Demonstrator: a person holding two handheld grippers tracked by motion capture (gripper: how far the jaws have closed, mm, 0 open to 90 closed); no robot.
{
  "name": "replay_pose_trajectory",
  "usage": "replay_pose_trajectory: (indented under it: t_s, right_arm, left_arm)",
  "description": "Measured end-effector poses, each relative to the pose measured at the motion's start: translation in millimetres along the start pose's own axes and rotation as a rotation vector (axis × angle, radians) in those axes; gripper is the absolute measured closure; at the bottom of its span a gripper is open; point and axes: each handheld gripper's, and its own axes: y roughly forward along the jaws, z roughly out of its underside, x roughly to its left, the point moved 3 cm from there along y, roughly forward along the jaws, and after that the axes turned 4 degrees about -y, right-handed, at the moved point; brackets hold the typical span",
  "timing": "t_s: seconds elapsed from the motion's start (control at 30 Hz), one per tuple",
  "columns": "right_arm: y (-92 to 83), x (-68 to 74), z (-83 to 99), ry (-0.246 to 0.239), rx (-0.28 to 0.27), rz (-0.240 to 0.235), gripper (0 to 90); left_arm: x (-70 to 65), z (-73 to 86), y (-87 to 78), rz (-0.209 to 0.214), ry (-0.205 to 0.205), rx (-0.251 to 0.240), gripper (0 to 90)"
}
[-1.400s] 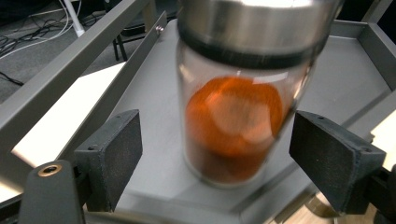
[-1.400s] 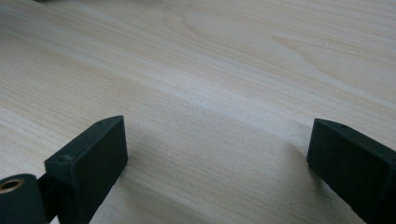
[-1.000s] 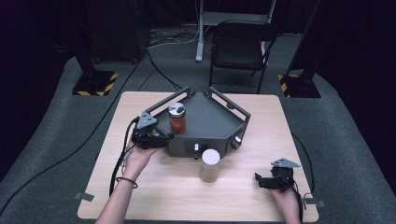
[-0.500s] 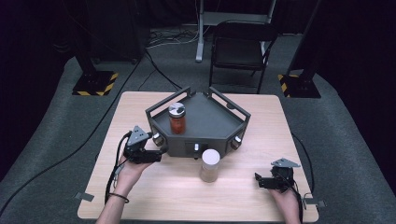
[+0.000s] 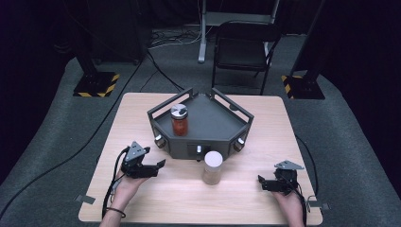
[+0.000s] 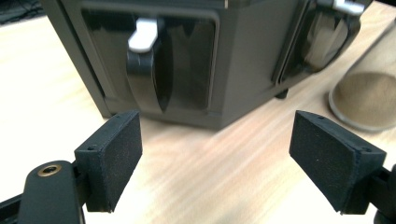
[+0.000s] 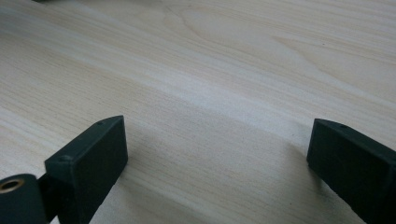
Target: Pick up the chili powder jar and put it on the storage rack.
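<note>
The left gripper (image 5: 150, 168) sits low over the light wooden bench (image 5: 142, 118), held in the person's left hand (image 5: 124, 184). Its jaws stand wide apart with nothing between them, and they point toward the dark angular device (image 5: 208, 123) that stands just ahead of them. In the left gripper view, the device's front panel (image 6: 187, 60) spans the space beyond the jaws, with a black lever tipped in white (image 6: 144, 51) ahead of the left jaw, and a second recessed knob (image 6: 327, 37) ahead of the right jaw. A tan, cylindrical container (image 6: 369, 93) stands on the bench beyond the right jaw, just beside the device's corner.

From the high view, that pale container (image 5: 213, 167) stands between the two grippers, close to the device's front edge. A jar of reddish contents with a silver lid (image 5: 179, 119) stands upright on top of the device, farther ahead of the left jaws.

The right gripper (image 5: 268, 183) rests near the bench's right edge, held in the right hand (image 5: 288, 201), well apart from the container. Its jaws are also spread wide and empty; in the right gripper view bare wood grain (image 7: 210, 93) lies between and beyond them.
</note>
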Motion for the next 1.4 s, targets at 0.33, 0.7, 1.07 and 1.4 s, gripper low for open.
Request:
replay_pose_trajectory:
  t_s: [0.33,0.7,1.07,1.4]
  right_arm:
    - [0.0,0.0,0.0,0.0,0.0,0.0,4.2]
    - [-0.1,0.0,-0.1,0.001,0.0,0.0,4.2]
    - [0.0,0.0,-0.1,0.001,0.0,0.0,4.2]
    - [-0.2,0.3,0.0,0.001,0.001,-0.001,4.2]
  left_arm:
    - [4.7,20.3,9.2,-0.005,-0.016,0.071,16.6]
    - [2.3,23.9,17.5,-0.028,0.0,0.17,16.1]
    - [1.4,24.0,19.2,-0.022,0.002,0.219,15.3]
    - [0.1,30.0,17.7,-0.027,0.037,0.203,14.0]
